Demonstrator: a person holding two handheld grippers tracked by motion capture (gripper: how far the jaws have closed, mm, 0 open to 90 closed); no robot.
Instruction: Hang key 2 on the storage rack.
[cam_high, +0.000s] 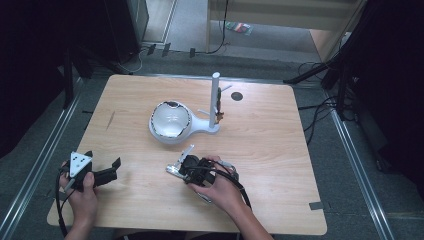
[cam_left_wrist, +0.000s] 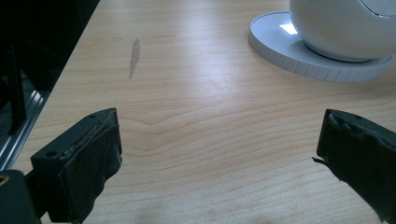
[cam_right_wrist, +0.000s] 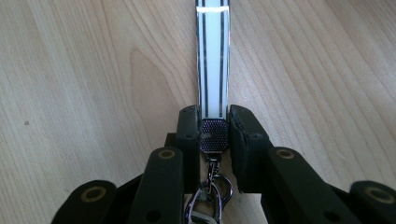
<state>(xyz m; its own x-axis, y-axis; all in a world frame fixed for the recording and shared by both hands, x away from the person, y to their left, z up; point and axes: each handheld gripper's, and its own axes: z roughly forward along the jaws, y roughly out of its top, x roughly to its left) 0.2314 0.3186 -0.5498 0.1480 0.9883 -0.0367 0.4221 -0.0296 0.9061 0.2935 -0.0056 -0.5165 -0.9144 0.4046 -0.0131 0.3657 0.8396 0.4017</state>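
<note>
High view, white stand (cam_high: 172, 121) mid-table (cam_high: 280, 150); left gripper (cam_high: 112, 169) jaws apart; right gripper (cam_right_wrist: 214, 133) jaws clamping striped strap (cam_right_wrist: 213, 56)

No readable text, labels, brands, numbers or signs anywhere, none on the wooden table (cam_high: 280, 150), none on the white stand (cam_high: 172, 122)

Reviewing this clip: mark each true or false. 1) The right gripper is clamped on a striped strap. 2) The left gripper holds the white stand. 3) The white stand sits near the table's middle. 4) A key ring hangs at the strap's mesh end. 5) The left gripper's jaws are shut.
1) True: the right gripper grips the strap.
2) False: the left gripper holds nothing; the white stand is apart.
3) True.
4) True: key ring.
5) False: they stand wide open.
</note>
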